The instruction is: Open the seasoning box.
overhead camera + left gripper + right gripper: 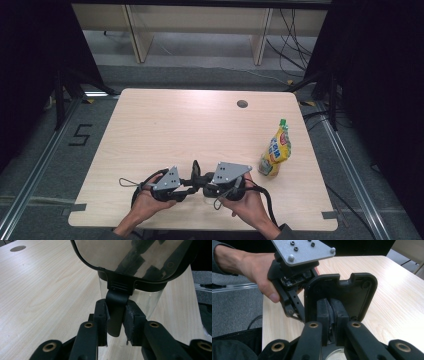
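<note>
Clear container [150,300] with a black-framed hinged lid [140,257], low centre of the high view, on the table's [165,125] near edge between the two hands. Lid stands swung up, roughly upright; its clear panel takes the upper part of the left gripper view, its dark inner face [352,295] the centre of the right gripper view.

Left gripper [115,322]: jaws clenched on the lid's black latch tab [116,312], pads pressing from both sides, tab hanging from the lid rim. In the high view this gripper [187,187] lies low centre-left, left hand [145,205] wrapped round it.

Right gripper [332,315]: jaws drawn fully together, pads nearly meeting, pinching what looks like the container's thin wall or rim just below the lid; exact edge hard to tell. Right hand [247,202] low centre-right in the high view.

Yellow pouch with green cap [276,150] stands well apart, right of centre, untouched.

Judgement: step in hand is opening the container, one gripper steadying the body, the other working the lid by its tab. Lid looks near fully open. Next move likely calls for letting the tab go without the lid falling shut, keeping the body steadied, then reaching right for the pouch.
</note>
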